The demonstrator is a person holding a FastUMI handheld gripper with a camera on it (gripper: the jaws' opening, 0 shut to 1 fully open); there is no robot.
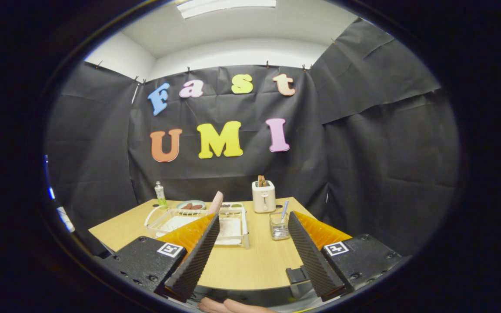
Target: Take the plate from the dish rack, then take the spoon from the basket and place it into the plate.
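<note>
My gripper (254,218) is open and holds nothing, raised above the near part of the wooden table (246,261). Beyond the left finger (198,252) stands a white wire dish rack (228,224), with a pink plate (216,201) upright on edge in it. Just ahead of the right finger (309,252) is a small clear basket (279,226) holding a spoon (284,209) with a blue handle that sticks up.
A white toaster (263,195) with toast in it stands at the back of the table. A small bottle (160,194) with a green base is at the back left, next to a plate of food (191,204). Fingers of a hand (228,305) show under the gripper.
</note>
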